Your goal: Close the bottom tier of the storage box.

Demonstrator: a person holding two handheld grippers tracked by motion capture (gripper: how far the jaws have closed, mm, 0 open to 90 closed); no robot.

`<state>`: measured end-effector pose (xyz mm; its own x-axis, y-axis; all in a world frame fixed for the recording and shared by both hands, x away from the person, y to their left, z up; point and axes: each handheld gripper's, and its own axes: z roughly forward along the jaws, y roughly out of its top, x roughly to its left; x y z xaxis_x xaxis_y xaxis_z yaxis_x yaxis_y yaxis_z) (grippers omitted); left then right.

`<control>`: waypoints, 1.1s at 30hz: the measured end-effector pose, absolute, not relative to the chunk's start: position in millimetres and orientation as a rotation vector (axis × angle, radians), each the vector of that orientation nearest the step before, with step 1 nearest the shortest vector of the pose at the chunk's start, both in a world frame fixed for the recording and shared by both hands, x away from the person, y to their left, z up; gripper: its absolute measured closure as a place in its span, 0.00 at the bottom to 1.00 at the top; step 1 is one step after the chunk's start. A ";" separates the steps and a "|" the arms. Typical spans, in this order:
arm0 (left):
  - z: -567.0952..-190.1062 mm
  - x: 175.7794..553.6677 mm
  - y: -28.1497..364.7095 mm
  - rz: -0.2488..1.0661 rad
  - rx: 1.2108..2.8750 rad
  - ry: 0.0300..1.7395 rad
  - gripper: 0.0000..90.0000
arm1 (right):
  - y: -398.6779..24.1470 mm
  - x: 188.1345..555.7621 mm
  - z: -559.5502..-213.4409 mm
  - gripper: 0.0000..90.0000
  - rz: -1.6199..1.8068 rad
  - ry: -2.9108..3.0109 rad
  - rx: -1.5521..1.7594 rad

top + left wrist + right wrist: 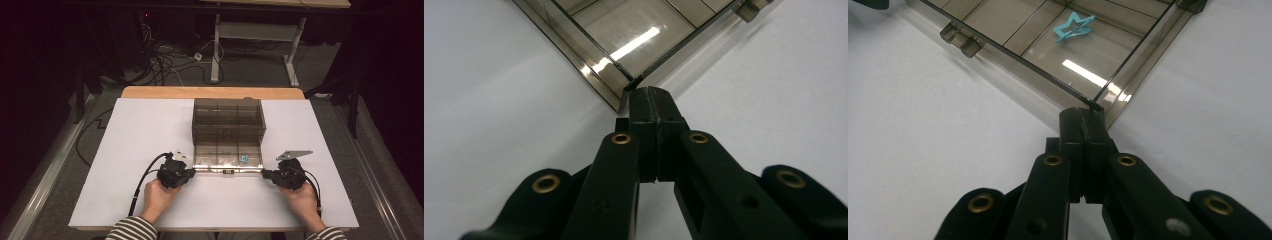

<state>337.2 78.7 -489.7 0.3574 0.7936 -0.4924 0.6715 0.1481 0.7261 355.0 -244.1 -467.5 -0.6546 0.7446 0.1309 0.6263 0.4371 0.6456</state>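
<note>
A white table (150, 130) holds a smoky transparent compartment box (228, 135) at its centre, with a small turquoise star (1073, 27) in a near compartment. The left gripper (649, 97) and right gripper (1083, 115), both clenched on nothing, rest their tips at the box's two near corners. No writing is legible.

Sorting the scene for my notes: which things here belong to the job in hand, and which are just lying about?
In the job:
- smoky plastic box, lid open
- blue star clip inside it
- left gripper, shut, at one front corner
- right gripper, shut, at the other

Lying about:
- cables on the floor
- far table
</note>
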 end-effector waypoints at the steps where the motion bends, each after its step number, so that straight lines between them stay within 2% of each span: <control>1: -489.7 337.8 78.3 0.144 1.572 1.359 0.97 | -243.9 355.5 -467.4 1.00 1.015 2.512 1.213; 20: -487.1 352.8 66.2 0.150 1.593 1.368 0.97 | -237.9 368.5 -465.4 1.00 0.962 2.518 1.214; 23: -487.3 356.2 60.5 0.169 1.530 1.374 0.97 | -237.6 371.2 -464.8 1.00 0.957 2.516 1.213; 32: -487.2 364.2 58.7 0.177 1.512 1.382 0.97 | -235.0 377.8 -463.8 1.00 0.946 2.512 1.221; 33: -486.2 363.3 62.3 0.153 1.588 1.373 0.97 | -234.7 378.3 -463.6 1.00 0.944 2.512 1.224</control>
